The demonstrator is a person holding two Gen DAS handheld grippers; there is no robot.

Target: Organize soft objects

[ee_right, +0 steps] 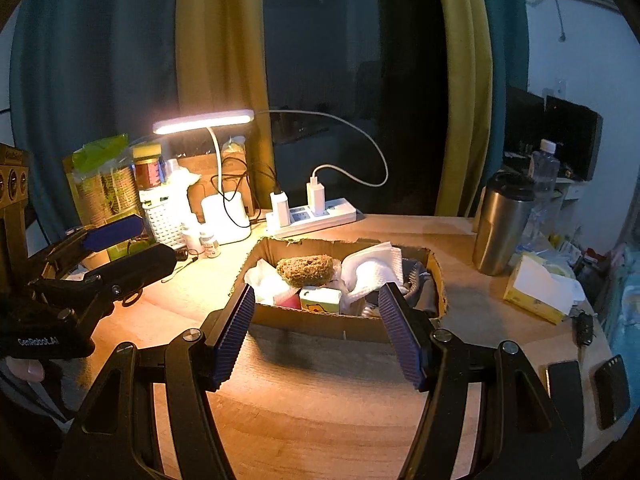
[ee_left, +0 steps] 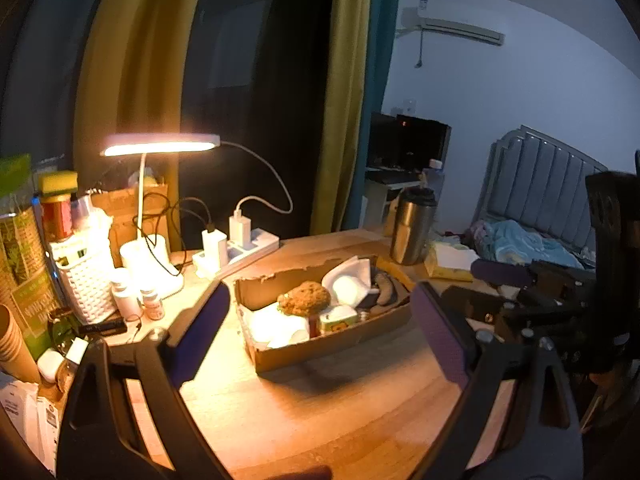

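A shallow cardboard box (ee_left: 320,350) (ee_right: 340,322) sits on the wooden table. It holds a brown sponge (ee_left: 304,299) (ee_right: 306,270), white cloths (ee_left: 276,328) (ee_right: 372,268), a small yellow tissue pack (ee_right: 320,300) and dark fabric (ee_right: 420,280). My left gripper (ee_left: 320,292) is open and empty, held above the table in front of the box. My right gripper (ee_right: 318,294) is open and empty, its fingertips at the box's near wall. The left gripper also shows at the left of the right wrist view (ee_right: 140,240).
A lit desk lamp (ee_left: 160,144) (ee_right: 204,122), power strip (ee_right: 312,216), white basket (ee_left: 86,276) and small bottles (ee_left: 152,304) stand at the back left. A steel tumbler (ee_right: 502,224) and yellow tissue box (ee_right: 536,292) stand at the right. Phones (ee_right: 612,392) lie near the right edge.
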